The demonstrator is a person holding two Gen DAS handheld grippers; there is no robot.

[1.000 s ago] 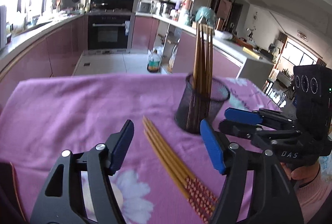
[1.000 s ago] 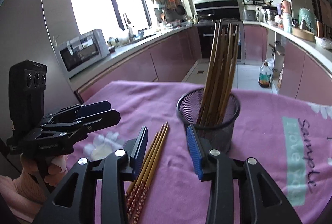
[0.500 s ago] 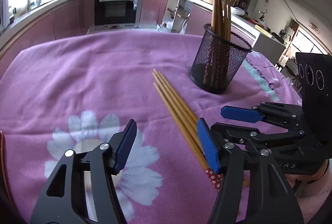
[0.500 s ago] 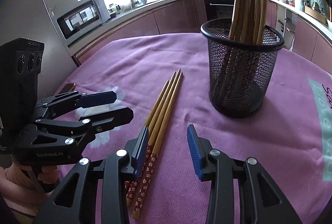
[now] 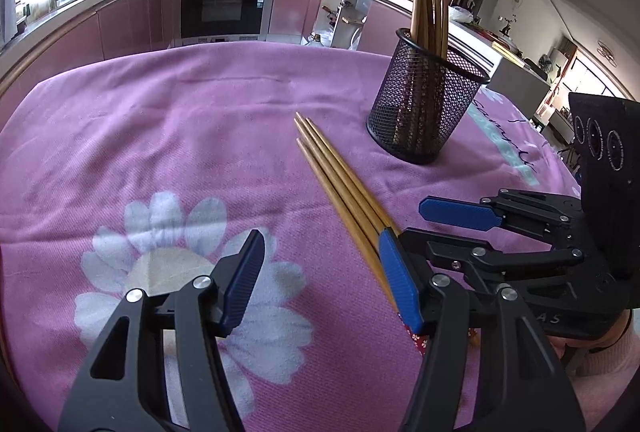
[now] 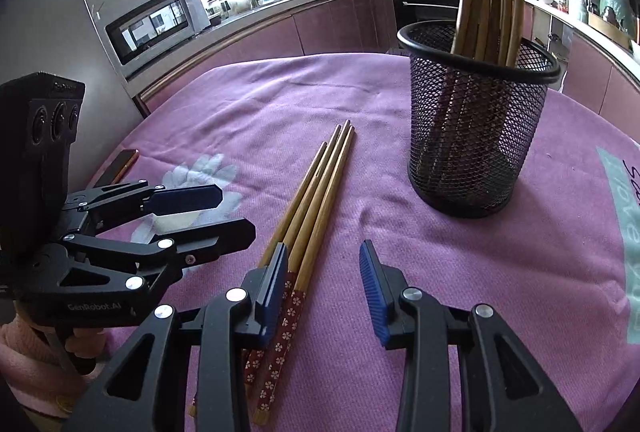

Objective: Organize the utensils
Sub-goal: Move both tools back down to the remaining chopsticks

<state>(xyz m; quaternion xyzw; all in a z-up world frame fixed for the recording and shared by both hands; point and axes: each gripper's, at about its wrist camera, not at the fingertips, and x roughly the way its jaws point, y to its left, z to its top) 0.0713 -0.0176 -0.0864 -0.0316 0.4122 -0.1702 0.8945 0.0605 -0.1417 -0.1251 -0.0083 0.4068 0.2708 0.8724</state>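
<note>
1. We held the left hand-held gripper (image 5: 320, 272) low over the table (image 5: 160, 136), jaws apart with nothing between them; they had just narrowed a little
2. Its right pad sat touching or just beside the loose chopsticks (image 5: 340, 184), which lay outside the gap, so it gripped nothing
3. The right hand-held gripper (image 6: 322, 284) also stood with jaws apart, not clamped on anything; its left pad covered the patterned ends of the chopsticks (image 6: 316, 200), its right pad was clear of them
4. We counted about four chopsticks lying flat in one tight bundle on the purple cloth, tips aimed roughly toward the mesh holder (image 6: 476, 136)
5. We judged both grippers came in at the thick decorated ends because those ends lie nearest us and give the widest grip
6. The mesh holder stood upright near the bundle, apart from it, already carrying several chopsticks leaning on its rim, so it is likely the target
7. We judged the step as lining up for a pick, not yet grasped; most of the task looked done, with this bundle left
8. Risk, in our view: the sticks lie flat and side by side, so a pinch could scatter them or catch only one or two
9. A sleeve and part of a hand showed behind each gripper
</note>
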